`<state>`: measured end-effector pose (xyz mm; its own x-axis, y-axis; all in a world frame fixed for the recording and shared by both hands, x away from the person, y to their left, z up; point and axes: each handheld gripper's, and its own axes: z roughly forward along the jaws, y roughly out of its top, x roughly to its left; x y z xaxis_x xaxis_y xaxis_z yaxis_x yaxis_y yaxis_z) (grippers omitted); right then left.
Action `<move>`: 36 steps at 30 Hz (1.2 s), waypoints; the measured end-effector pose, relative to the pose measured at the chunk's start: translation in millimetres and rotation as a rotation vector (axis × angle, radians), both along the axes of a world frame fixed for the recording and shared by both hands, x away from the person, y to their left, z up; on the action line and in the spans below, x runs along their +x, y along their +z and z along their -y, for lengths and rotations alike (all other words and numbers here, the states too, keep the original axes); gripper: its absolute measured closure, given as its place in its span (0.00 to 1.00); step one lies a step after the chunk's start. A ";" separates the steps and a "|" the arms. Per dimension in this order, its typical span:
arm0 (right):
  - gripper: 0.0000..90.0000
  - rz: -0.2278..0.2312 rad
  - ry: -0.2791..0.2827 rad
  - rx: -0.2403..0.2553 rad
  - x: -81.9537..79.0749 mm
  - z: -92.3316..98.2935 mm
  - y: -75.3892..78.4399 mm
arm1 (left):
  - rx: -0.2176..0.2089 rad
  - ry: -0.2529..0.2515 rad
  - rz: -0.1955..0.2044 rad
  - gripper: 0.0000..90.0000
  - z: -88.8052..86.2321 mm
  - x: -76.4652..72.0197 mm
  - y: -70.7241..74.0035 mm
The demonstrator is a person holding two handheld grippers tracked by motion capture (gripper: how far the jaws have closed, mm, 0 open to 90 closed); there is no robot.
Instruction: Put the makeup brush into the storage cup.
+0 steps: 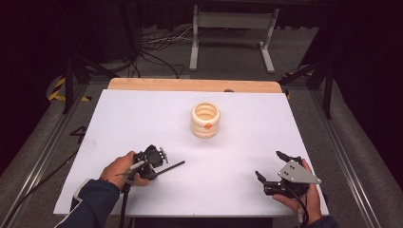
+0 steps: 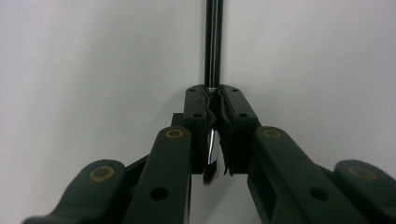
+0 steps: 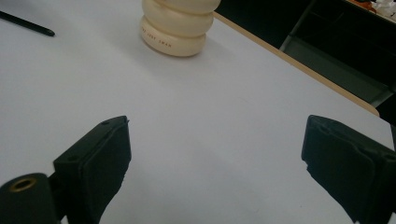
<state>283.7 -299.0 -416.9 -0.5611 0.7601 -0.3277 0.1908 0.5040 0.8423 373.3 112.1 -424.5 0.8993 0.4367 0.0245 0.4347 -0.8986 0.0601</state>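
Pen held in left gripper, cup waiting mid-bench

Left gripper (image 1: pixel 159 164) is pinched tight on a slim black pen-like rod (image 1: pixel 172 166); in the left gripper view the jaws press together around the rod (image 2: pixel 214 42), which runs straight out ahead along the gripper's own line. Seen from above, the rod lies low over the white bench (image 1: pixel 142 114), long axis nearly level, its free tip pointing right and slightly away from the person. Right gripper (image 1: pixel 270 166) rests near the bench's right front corner, jaws spread wide and holding nothing. Beyond both, mid-bench and well apart from the rod, stands a cream ribbed ceramic cup (image 1: pixel 205 119), upright, mouth open. Judging from this, the rod is bound for the cup: lift first, tip the free end down only once above the mouth, and loosen the grip after it is well inside.
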 end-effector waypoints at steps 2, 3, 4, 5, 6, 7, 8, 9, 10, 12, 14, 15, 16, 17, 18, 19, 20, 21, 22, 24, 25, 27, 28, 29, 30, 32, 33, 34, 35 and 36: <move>0.10 -0.004 0.003 -0.004 -0.1 -1.0 -0.7 | 0.031 -0.028 -0.010 0.93 3.7 1.5 0.8; 0.10 -0.005 0.006 -0.007 -0.2 -1.5 -0.8 | 0.039 -0.031 -0.013 0.93 4.6 1.8 0.9; 0.10 -0.006 0.008 -0.009 -0.2 -1.9 -1.0 | 0.042 -0.041 -0.012 0.93 4.8 1.8 1.1; 0.10 -0.008 0.007 -0.009 -0.2 -2.3 -1.1 | 0.035 -0.046 0.001 0.93 4.3 0.8 0.8; 0.10 -0.007 0.007 -0.009 -0.2 -2.7 -1.0 | 0.033 -0.045 0.000 0.93 3.8 0.3 1.0; 0.10 -0.007 0.007 -0.009 -0.2 -2.7 -1.0 | 0.033 -0.045 0.000 0.93 3.8 0.3 1.0; 0.10 -0.004 0.007 -0.010 -0.2 -3.1 -0.8 | 0.015 -0.046 -0.001 0.93 1.5 0.4 1.1; 0.10 0.001 0.011 -0.017 -0.4 -4.4 -0.2 | -0.004 -0.039 -0.006 0.93 -0.6 0.6 1.9; 0.10 0.006 0.009 -0.027 -0.6 -6.1 0.4 | -0.023 -0.042 -0.020 0.93 -2.5 1.3 3.3; 0.10 0.021 0.014 -0.043 -1.2 -10.3 1.9 | -0.044 -0.037 -0.025 0.93 -4.8 3.0 8.0; 0.10 0.034 0.024 -0.054 -2.6 -15.7 4.1 | -0.075 -0.033 -0.010 0.93 -4.7 3.0 15.7; 0.11 0.043 0.034 -0.058 -3.6 -19.7 5.8 | -0.081 -0.042 -0.018 0.93 -4.0 2.9 18.2; 0.12 0.050 0.042 -0.061 -4.2 -22.4 6.7 | -0.089 -0.051 -0.018 0.93 -2.9 3.1 21.2; 0.12 0.058 0.050 -0.066 -4.6 -25.3 7.6 | -0.106 -0.049 -0.011 0.93 -0.7 3.6 25.9; 0.13 0.071 0.059 -0.078 -5.2 -30.7 9.0 | -0.102 -0.066 -0.016 0.93 2.7 4.3 29.1; 0.14 0.086 0.074 -0.092 -5.9 -37.2 9.5 | -0.097 -0.069 -0.007 0.93 5.9 5.1 32.0; 0.16 0.096 0.084 -0.110 -6.6 -42.5 9.9 | -0.099 -0.072 -0.004 0.93 8.3 5.6 33.7; 0.17 0.107 0.092 -0.121 -7.0 -46.4 10.0 | -0.100 -0.084 -0.011 0.93 11.8 6.7 35.8; 0.20 0.117 0.099 -0.132 -7.7 -51.3 10.2 | -0.103 -0.089 -0.007 0.93 16.5 7.8 38.7; 0.23 0.139 0.121 -0.163 -8.4 -62.2 10.0 | -0.103 -0.106 -0.010 0.93 25.6 10.1 42.7; 0.25 0.147 0.128 -0.168 -8.5 -66.4 9.8 | -0.108 -0.110 -0.005 0.93 29.8 11.2 44.1; 0.27 0.164 0.140 -0.190 -8.9 -75.0 9.5 | -0.108 -0.125 -0.011 0.93 38.3 12.4 46.5; 0.29 0.166 0.152 -0.193 -9.6 -79.2 9.4 | -0.109 -0.129 -0.009 0.93 41.7 12.8 47.2; 0.29 0.171 0.162 -0.204 -10.0 -82.4 9.1 | -0.105 -0.133 -0.010 0.93 47.0 13.2 48.6; 0.30 0.185 0.173 -0.230 -10.6 -88.0 8.2 | -0.101 -0.145 -0.018 0.93 51.1 13.6 49.7; 0.31 0.194 0.190 -0.254 -11.0 -95.9 6.4 | -0.109 -0.153 -0.016 0.93 58.9 14.0 51.2; 0.31 0.192 0.203 -0.263 -11.1 -99.6 5.3 | -0.102 -0.156 -0.019 0.93 62.7 13.8 52.1; 0.31 0.198 0.206 -0.277 -11.0 -103.4 4.2 | -0.100 -0.167 -0.017 0.93 66.1 14.6 53.2; 0.31 0.206 0.207 -0.292 -10.7 -107.0 3.3 | -0.105 -0.166 -0.020 0.93 69.3 14.5 53.7; 0.31 0.212 0.213 -0.304 -10.2 -110.3 2.6 | -0.100 -0.170 -0.024 0.93 72.3 14.7 54.1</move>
